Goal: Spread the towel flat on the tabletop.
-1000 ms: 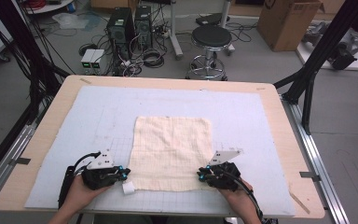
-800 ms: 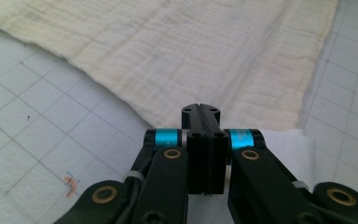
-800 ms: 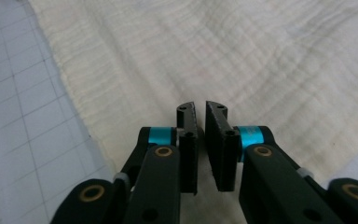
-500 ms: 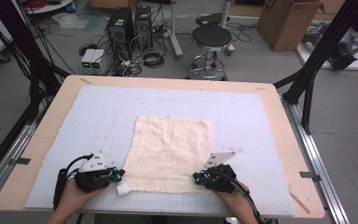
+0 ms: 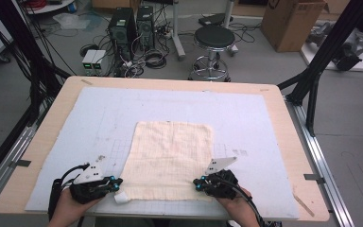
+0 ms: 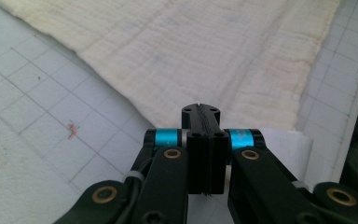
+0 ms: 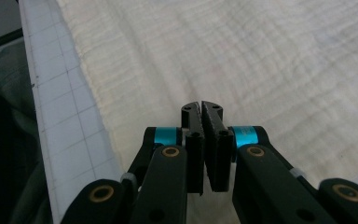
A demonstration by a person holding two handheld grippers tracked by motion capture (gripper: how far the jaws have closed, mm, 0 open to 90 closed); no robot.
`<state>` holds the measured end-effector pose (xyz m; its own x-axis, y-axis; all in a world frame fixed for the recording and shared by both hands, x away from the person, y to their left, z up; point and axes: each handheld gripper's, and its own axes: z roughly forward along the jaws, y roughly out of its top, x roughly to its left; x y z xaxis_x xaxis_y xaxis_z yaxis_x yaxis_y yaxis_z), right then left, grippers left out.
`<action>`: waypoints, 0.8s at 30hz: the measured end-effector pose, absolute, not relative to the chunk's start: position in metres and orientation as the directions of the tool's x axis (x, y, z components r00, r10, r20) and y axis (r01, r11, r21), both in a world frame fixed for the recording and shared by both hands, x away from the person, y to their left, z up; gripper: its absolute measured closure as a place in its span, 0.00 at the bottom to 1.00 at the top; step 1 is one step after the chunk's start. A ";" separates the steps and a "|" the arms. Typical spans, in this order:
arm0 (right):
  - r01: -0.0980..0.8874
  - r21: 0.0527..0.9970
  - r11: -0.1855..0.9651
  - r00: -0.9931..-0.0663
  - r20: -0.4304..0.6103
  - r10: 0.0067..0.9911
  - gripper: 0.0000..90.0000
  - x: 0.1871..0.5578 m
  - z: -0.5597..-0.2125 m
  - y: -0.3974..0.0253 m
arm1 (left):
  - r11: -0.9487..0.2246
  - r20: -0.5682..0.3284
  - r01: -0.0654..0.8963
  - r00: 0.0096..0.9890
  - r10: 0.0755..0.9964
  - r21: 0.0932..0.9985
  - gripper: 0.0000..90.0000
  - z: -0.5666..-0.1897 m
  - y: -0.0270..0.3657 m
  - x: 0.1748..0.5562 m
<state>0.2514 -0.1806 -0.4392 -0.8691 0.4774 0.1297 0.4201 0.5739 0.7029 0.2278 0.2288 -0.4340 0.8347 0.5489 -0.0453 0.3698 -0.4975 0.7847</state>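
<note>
Currently the cream cloth (image 5: 170,153) lies flat mid-mat, unfolded. Left gripper (image 5: 116,184) and right gripper (image 5: 197,183) sit at its near corners, jaws pressed together, apparently pinching the near hem, though the bite itself is hidden. Judged: corners taken; lift and fold remain.

Wood table (image 5: 288,142) w/ grey grid mat (image 5: 246,118); cream cloth (image 5: 170,151) on mat.

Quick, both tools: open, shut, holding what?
Left tool: shut at the cloth's near corner; grip unclear.
Right tool: shut over the cloth; grip unclear.
</note>
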 end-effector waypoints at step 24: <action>0.410 0.815 0.410 -0.815 0.125 0.566 0.52 0.264 -0.425 -0.208 | -0.298 -0.154 0.395 0.788 0.596 0.869 0.80 -0.427 0.227 0.252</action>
<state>0.2642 -0.2078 -0.4246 -0.8149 0.5660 0.1252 0.4099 0.4098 0.8149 0.2517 0.2270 -0.4269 0.7879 0.5962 -0.1541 0.3953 -0.2978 0.8689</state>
